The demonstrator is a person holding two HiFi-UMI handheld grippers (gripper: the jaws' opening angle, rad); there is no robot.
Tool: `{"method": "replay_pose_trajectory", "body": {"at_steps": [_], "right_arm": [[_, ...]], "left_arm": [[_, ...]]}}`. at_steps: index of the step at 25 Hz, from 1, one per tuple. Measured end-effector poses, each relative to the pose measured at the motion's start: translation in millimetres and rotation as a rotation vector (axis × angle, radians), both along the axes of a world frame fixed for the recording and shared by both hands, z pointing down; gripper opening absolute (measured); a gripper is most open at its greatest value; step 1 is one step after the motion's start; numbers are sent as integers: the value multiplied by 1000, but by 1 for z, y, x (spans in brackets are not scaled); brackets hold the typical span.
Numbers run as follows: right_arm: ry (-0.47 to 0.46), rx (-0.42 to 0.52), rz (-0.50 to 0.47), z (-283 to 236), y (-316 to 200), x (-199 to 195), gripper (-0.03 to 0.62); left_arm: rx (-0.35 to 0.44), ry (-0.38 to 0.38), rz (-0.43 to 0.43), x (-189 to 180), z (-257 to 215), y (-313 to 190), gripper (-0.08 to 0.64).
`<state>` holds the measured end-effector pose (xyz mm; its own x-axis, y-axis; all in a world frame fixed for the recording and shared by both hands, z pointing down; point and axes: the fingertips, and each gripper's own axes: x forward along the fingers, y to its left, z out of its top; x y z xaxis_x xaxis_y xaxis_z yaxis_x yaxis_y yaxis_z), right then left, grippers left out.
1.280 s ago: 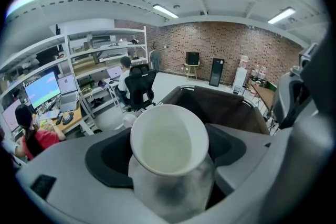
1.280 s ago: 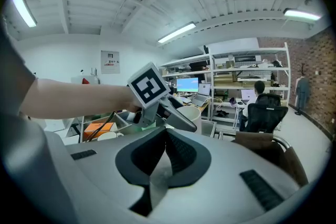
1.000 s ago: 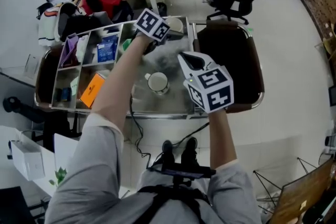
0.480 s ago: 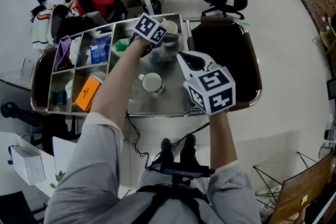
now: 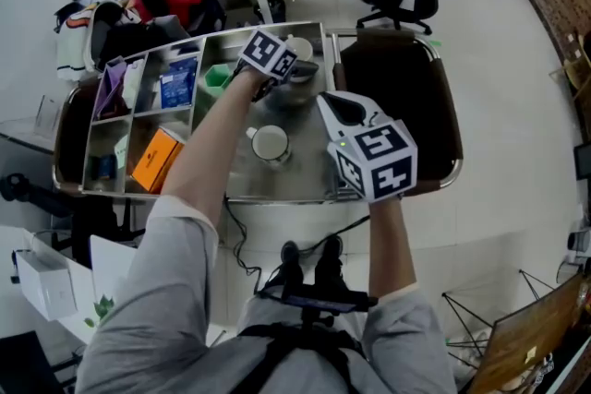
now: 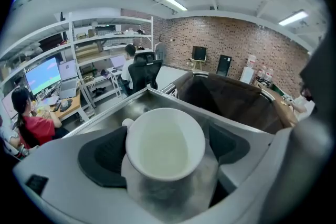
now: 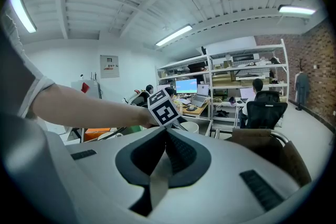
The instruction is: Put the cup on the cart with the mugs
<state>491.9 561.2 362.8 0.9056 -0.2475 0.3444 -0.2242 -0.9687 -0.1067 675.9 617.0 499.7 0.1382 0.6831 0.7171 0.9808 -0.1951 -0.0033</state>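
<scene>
— Cup (image 6: 164, 143) placement: why there?
— It stands upright on the cart's steel tray (image 5: 277, 197), toward the back, likely to join the white mug (image 5: 270, 144) nearer you. Your left gripper (image 6: 167, 157) straddles it, fingers (image 6: 102, 157) opening wide to let go.
— And the right gripper (image 7: 164, 155)?
— You hold it aside, fingers pressed together on nothing, apparently just kept clear.

The head view looks steeply down from above onto both arms and the shiny metal cart (image 5: 268, 185). The left gripper view sits very near the round white cup (image 6: 164, 142), which stands between the opening jaws of the left gripper (image 5: 288, 77). The right gripper view faces level across the room. It shares that gripper with the head view.
</scene>
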Motion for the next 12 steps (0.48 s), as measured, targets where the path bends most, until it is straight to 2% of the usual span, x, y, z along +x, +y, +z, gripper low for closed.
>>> {"method": "replay_pose_trajectory", "body": {"at_steps": [12], "right_arm": [[-11, 7, 11, 7, 2, -2, -5]], "left_arm": [[-23, 52, -10, 0, -27, -7, 503]]}}
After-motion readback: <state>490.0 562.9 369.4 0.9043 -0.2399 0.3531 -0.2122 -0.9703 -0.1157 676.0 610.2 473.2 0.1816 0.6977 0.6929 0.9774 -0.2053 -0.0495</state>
